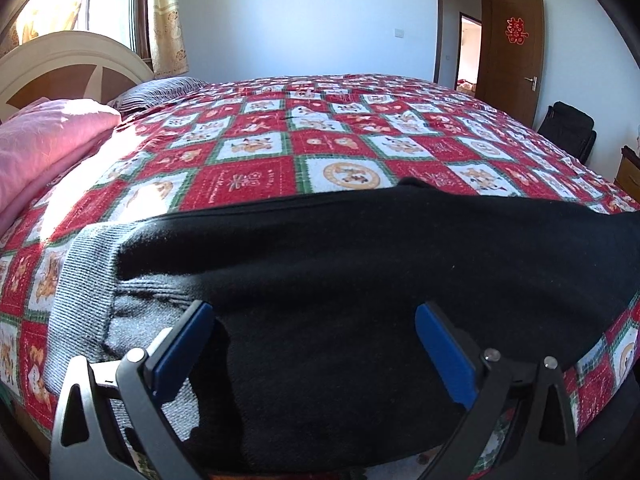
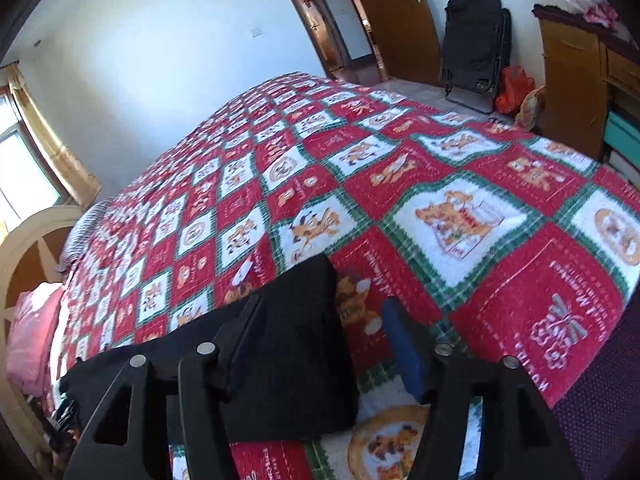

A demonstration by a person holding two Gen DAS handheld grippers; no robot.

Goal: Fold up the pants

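Black pants (image 1: 380,264) lie flat across the near edge of the bed, with a grey ribbed waistband (image 1: 80,280) at their left end. My left gripper (image 1: 316,312) is open just above the pants near the waistband, its blue pads (image 1: 444,352) spread wide and holding nothing. In the right wrist view the pants' leg end (image 2: 296,340) lies on the blanket. My right gripper (image 2: 320,308) is open over that leg end, its left finger over the black cloth and its blue-padded right finger (image 2: 404,348) over the blanket.
A red, white and green checkered blanket (image 1: 340,140) covers the bed. Pink bedding (image 1: 44,140) and a headboard (image 1: 60,68) are at the left. A wooden door (image 1: 512,60), a black bag (image 2: 476,44) and a wooden cabinet (image 2: 576,80) stand beyond the bed.
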